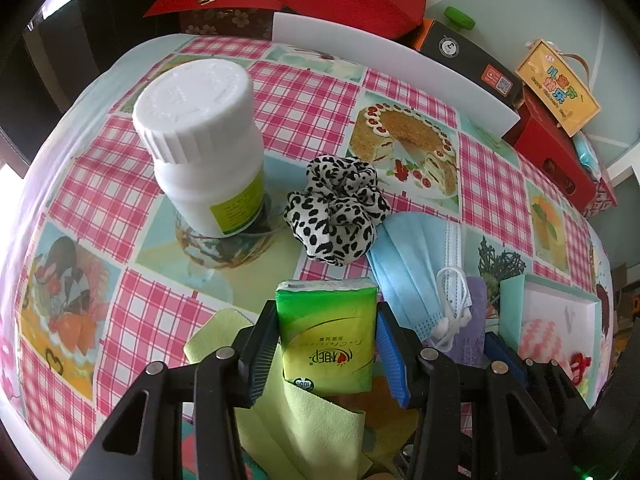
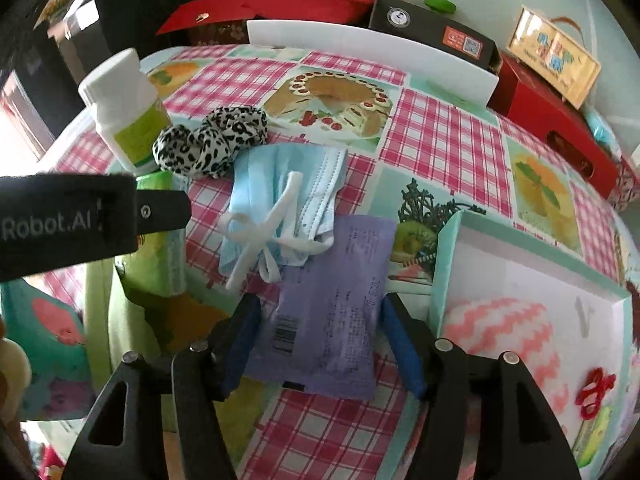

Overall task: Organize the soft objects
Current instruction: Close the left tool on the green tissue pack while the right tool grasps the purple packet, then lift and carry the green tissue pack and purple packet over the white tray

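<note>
My left gripper (image 1: 325, 307) is shut on a green tissue pack (image 1: 328, 344), held upright over a light green cloth (image 1: 320, 420). Beyond it lie a black-and-white leopard scrunchie (image 1: 338, 208) and blue face masks (image 1: 412, 264) with white ear loops. A purple packet (image 2: 332, 312) lies flat on the checked tablecloth between the blue pads of my right gripper (image 2: 320, 299), which stands open around it, with a small gap on the right side. The masks (image 2: 280, 184) touch the packet's far edge.
A white pill bottle (image 1: 204, 140) stands left of the scrunchie. A teal open box (image 2: 448, 248) at the right holds a pink-and-white knitted piece (image 2: 500, 328). Red boxes (image 2: 560, 128) and a white board (image 2: 360, 48) line the table's far edge. The left gripper's black housing (image 2: 68, 220) juts in at the left.
</note>
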Motion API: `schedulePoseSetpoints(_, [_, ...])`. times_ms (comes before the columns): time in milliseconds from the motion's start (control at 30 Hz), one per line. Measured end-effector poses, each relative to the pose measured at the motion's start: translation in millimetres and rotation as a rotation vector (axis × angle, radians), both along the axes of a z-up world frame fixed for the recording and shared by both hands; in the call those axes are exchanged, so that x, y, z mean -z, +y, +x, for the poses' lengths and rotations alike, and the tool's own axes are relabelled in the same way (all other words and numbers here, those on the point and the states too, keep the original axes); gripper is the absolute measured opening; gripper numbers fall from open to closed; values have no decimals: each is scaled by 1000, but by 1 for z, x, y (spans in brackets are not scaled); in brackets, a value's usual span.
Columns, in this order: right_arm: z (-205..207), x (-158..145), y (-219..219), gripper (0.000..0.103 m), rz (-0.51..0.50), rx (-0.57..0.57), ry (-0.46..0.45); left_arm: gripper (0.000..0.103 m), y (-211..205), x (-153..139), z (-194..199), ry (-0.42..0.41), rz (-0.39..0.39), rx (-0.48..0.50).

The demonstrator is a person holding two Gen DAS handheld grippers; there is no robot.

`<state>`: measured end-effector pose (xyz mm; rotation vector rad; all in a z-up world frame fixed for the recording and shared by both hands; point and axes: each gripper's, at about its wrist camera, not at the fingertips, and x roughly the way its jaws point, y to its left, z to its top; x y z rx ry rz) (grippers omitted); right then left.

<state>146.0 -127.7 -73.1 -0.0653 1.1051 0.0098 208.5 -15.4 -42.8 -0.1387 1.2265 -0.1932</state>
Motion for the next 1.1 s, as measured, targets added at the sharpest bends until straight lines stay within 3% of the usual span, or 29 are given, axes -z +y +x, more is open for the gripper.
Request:
schedulePoseSetpoints(267, [0,0,-1,65,7,14,-22,51,-1,0,1,0,1,1])
schedulePoseSetpoints(367, [0,-1,-4,52,30,24,-16,51,-1,1,0,0,2,2])
schedulePoseSetpoints(700, [-5,-7,-7,48,89,43,-3,51,-1,0,-1,-8,2,0])
schedulePoseSetpoints(1100, [-22,-55,-15,48,177,70,-103,51,6,-29,-9,-88,-13,-7])
